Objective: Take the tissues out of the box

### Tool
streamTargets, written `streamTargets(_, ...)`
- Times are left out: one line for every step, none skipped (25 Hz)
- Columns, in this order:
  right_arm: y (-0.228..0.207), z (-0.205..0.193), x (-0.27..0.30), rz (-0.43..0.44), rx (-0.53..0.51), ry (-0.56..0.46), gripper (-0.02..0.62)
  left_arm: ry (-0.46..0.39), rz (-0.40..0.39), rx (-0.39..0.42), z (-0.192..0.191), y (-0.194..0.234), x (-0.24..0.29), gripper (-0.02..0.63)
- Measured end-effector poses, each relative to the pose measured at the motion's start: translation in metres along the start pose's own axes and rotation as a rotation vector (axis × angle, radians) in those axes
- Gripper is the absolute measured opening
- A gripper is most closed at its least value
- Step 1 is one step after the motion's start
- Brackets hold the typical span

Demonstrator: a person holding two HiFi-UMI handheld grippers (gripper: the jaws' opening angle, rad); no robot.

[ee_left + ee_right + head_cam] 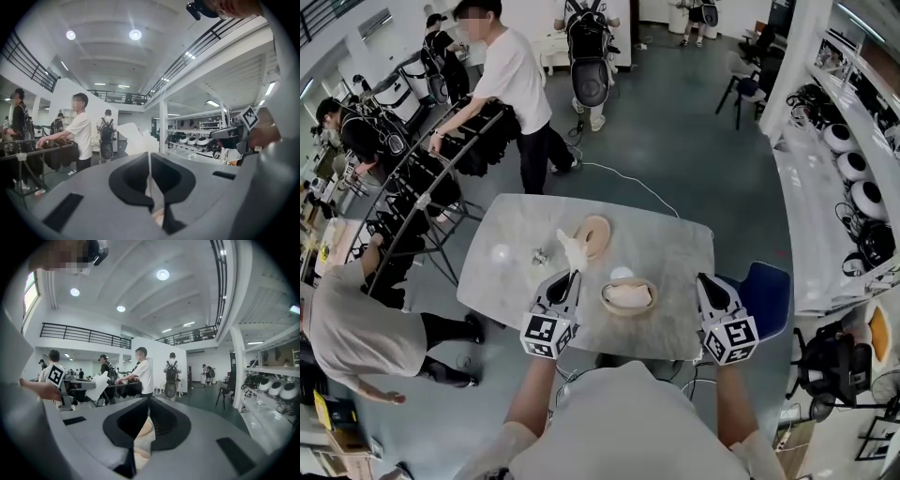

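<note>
White tissue (572,249) up over the table's middle, pinched in the closed jaws of the left gripper (575,275), standing above the jaw tips. Just right of that and nearer, round wooden box (628,297) on the table, more white tissue inside. Just beyond the held tissue, second round wooden piece (596,234); lid or dish, cannot tell. Right gripper (704,278) at the table's near right edge, jaws together, gripping nothing.

Grey marbled table top (675,253), rounded corners. On its left part, white ball (501,253) with small metallic item (540,255) beside it. Small white dome (622,273) just far of the box.

Blue chair (767,292) at the table's near right. Grey-green floor (675,141) with white cable (628,183) beyond the table. Far left, person in white shirt (511,84) at a black rack (441,178). Along the right wall, white shelf (806,206) with round white devices (848,164).
</note>
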State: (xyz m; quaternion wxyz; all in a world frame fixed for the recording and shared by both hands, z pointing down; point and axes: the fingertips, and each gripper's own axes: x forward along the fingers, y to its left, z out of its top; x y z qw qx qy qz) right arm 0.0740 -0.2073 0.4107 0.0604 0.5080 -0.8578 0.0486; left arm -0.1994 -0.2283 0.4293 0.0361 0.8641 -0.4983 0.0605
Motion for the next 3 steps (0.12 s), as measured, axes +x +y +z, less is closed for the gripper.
streamTargets(0.0007, 0.0003, 0.0001, -0.001, 0.000, 0.000, 0.038, -0.001, -0.001, 0.000, 0.0002, 0.0005, -0.0006, 0.011)
streamTargets(0.0012, 0.0006, 0.0001, -0.001, 0.000, 0.000, 0.038, -0.003, -0.001, -0.001, 0.0006, 0.0009, -0.0012, 0.011)
streamTargets(0.0018, 0.0009, 0.0002, -0.002, 0.000, 0.000, 0.038, -0.004, -0.001, -0.001, 0.0011, 0.0013, -0.0017, 0.011)
